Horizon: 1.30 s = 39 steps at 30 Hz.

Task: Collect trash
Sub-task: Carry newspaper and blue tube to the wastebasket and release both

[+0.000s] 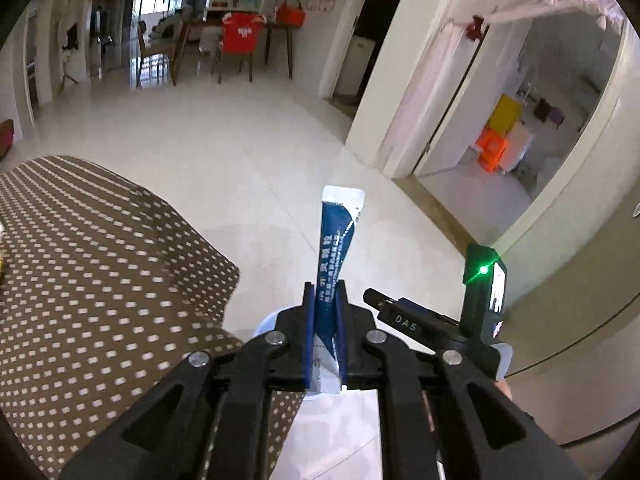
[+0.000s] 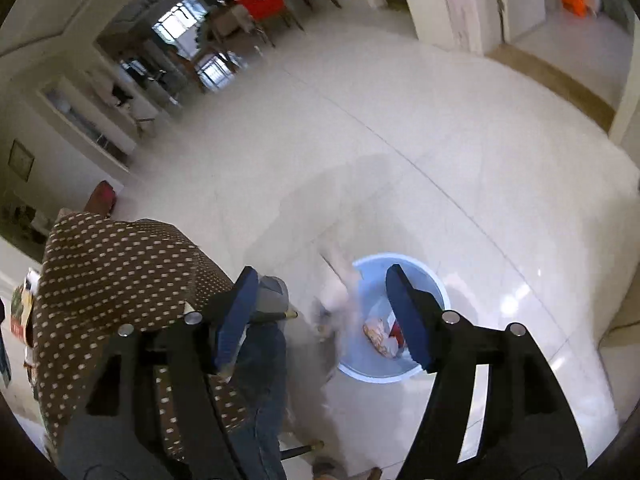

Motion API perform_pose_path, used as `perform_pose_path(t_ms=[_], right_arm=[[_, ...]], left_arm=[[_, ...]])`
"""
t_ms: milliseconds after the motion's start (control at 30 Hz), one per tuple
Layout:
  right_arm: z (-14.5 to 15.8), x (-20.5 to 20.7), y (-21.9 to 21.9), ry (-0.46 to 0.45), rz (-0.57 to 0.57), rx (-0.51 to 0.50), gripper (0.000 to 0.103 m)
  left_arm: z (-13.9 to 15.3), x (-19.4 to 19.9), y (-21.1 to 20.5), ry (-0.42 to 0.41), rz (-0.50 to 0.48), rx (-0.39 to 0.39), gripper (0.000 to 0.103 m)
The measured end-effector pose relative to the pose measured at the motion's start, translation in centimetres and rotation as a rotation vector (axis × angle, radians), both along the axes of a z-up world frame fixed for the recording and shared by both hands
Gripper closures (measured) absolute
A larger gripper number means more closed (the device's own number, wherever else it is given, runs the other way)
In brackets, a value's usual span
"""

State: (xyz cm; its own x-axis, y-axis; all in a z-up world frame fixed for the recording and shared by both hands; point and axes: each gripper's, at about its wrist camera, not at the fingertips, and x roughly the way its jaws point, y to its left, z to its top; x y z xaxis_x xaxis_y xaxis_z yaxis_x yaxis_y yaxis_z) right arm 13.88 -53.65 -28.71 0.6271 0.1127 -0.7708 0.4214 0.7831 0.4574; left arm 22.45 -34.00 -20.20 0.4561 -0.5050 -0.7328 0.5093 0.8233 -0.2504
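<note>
The left hand-held gripper (image 1: 325, 312) is clamped tight on a flat, glossy blue-and-white sachet (image 1: 338, 240) standing upright above the floor. The right hand-held gripper (image 2: 320, 312) gapes wide and empty over the round pale-blue plastic bin (image 2: 440, 292). The sachet seemingly goes there next. Beside them hangs the dotted brown cloth (image 1: 100, 260).

The sachet (image 1: 338, 264) stands upright between the left gripper (image 1: 325, 300) fingers, over the floor (image 1: 260, 152), with the tablecloth (image 1: 88, 264) to its left and the right gripper (image 1: 404, 312) just to its right. In the right wrist view the bin (image 2: 438, 286) sits on the floor below the right gripper (image 2: 324, 320) (wrappers (image 2: 380, 334) lie inside), the tablecloth (image 2: 116, 276) to its left.
</note>
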Motion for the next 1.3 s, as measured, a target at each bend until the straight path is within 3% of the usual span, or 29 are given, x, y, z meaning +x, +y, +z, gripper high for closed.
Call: perform_pose_path(t_ms=[133,467,500,533,600,633,833,1300], right_arm=[[1.5,-1.6,-2.1,-0.043,-0.054,-0.005,0.023],[8.1,-4.9,-4.3,-0.179,-0.126,-0.048,0.018],[8.7,-5.2,-4.4,-0.189,-0.131,-0.054,0.015],[9.0,-5.2,-4.4,-0.196,-0.134,-0.055,0.014],[9.4,-5.4,-4.4,-0.204,-0.141,-0.050,0.011],[9.6,-5.5,-4.4,-0.204,-0.145,-0.051,0.010],[10.1,-5.2,-2.9,-0.181,-0.161,-0.077,0.006],[15.6,-7.3,1.8,-0.256,-0.140,-0.154,0.006]], left_arm=[[-2.0,1.4,-2.5,0.039,-0.022,0.033,0.094],[-8.4,4.8,-7.9,0.201,-0.078,0.126,0.091],[-9.0,5.0,-8.4,0.216,-0.083,0.147,0.078],[-9.4,5.2,-8.5,0.233,-0.084,0.158,0.053],[-9.5,5.5,-8.3,0.257,-0.058,0.148,0.021],[-9.5,5.5,-8.3,0.252,-0.048,0.150,0.018],[-7.7,4.7,-6.3,0.206,-0.008,0.146,0.016],[2.5,-0.9,-0.5,-0.028,0.010,0.077,0.012]])
